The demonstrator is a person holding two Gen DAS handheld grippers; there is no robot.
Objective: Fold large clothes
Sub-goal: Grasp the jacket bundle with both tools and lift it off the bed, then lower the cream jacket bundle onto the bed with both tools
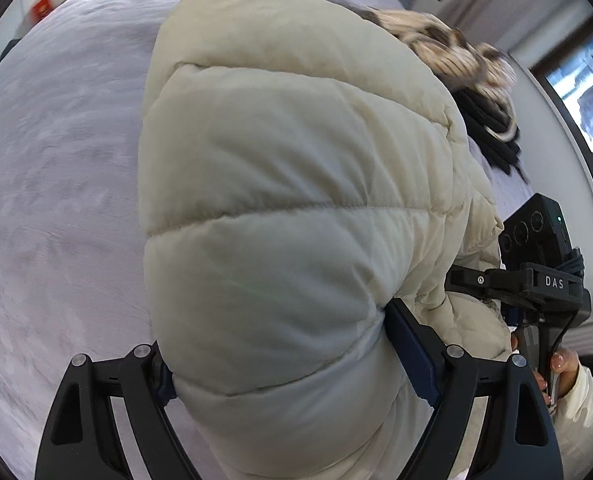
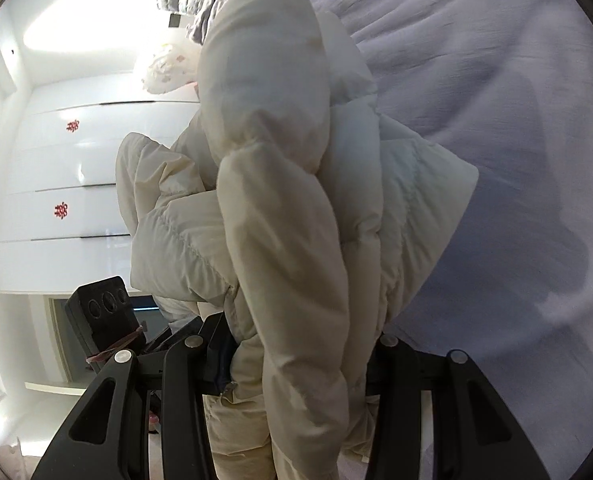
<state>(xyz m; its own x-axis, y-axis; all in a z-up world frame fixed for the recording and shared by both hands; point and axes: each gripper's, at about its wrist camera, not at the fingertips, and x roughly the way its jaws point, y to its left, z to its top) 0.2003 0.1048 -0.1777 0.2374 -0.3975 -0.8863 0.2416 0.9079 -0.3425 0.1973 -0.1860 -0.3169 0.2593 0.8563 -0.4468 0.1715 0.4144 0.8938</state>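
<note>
Black linkage arms fill the bottom of both wrist views. Left gripper point(image 1: 284, 364): fingers set wide, a thick quilted fold of the cream jacket point(image 1: 296, 200) bulging between them; blue pad point(image 1: 410, 350) on the right finger presses into the fabric, the left pad mostly hidden behind the puff. Pinching the jacket.

Right gripper point(image 2: 300, 364): jaws likewise closed on a bunched section of the jacket point(image 2: 296, 220), fabric squeezed between the fingers and spilling out above and below.

Jacket is held up off the bed point(image 1: 56, 200), hanging in bulky folds between the two grippers. Grey bedspread lies beneath and behind it in both views, wrinkled, with the jacket's shadow falling on it in the right view.

Left view, right edge: the right gripper point(image 1: 496, 282) shows, marked DAS, camera block on top, with the person's hand point(image 1: 556, 364) on its handle, cream sleeve at the wrist. Past the jacket on the bed, a leopard-print cloth point(image 1: 448, 52) beside a black garment point(image 1: 488, 136). Window point(image 1: 588, 92) at far right.

Right view, left side: white wardrobe point(image 2: 76, 160) with two small red emblems; the left gripper's camera block point(image 2: 104, 312) low in front of it.
</note>
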